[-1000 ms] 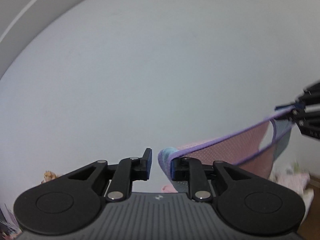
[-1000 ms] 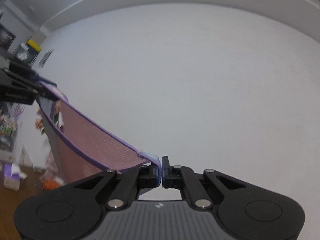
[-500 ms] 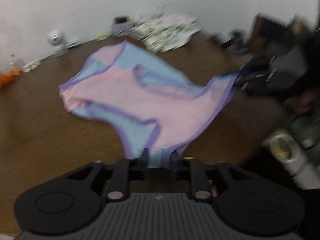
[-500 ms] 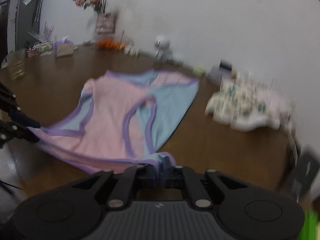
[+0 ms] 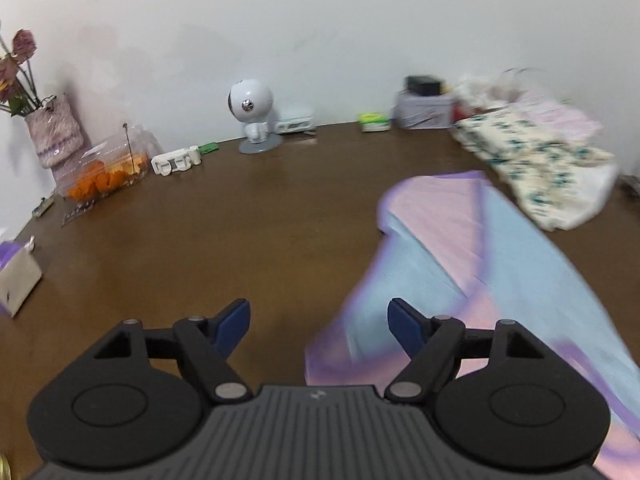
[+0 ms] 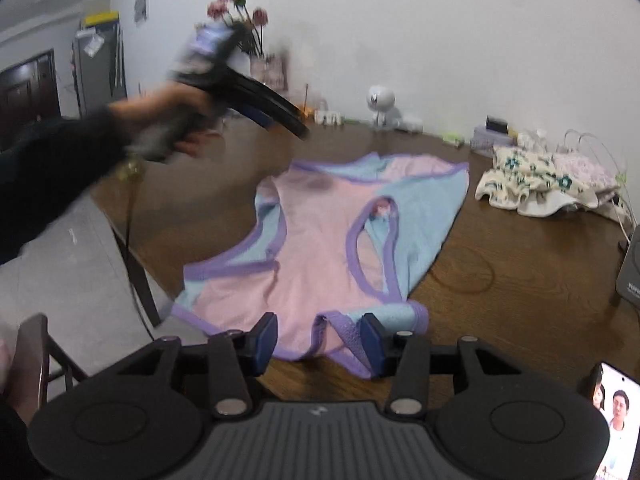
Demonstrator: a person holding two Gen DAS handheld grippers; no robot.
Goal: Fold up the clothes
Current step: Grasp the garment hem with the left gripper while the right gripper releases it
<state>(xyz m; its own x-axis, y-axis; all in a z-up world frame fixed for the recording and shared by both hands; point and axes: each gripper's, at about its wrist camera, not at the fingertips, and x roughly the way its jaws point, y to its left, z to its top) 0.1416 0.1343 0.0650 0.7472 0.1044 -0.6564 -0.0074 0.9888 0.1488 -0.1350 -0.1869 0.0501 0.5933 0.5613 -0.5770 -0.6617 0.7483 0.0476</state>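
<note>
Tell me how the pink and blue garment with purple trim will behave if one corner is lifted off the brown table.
The pink and blue garment with purple trim looks thin and lies flat with soft wrinkles, so it will probably sag and drape, not hold its shape. It seems light, so one corner should lift easily. Its near edge hangs over the brown table edge, so a pull may slide the whole piece.

garment (image 6: 320,248): pink, blue, purple trim | table (image 5: 240,232): brown
</note>
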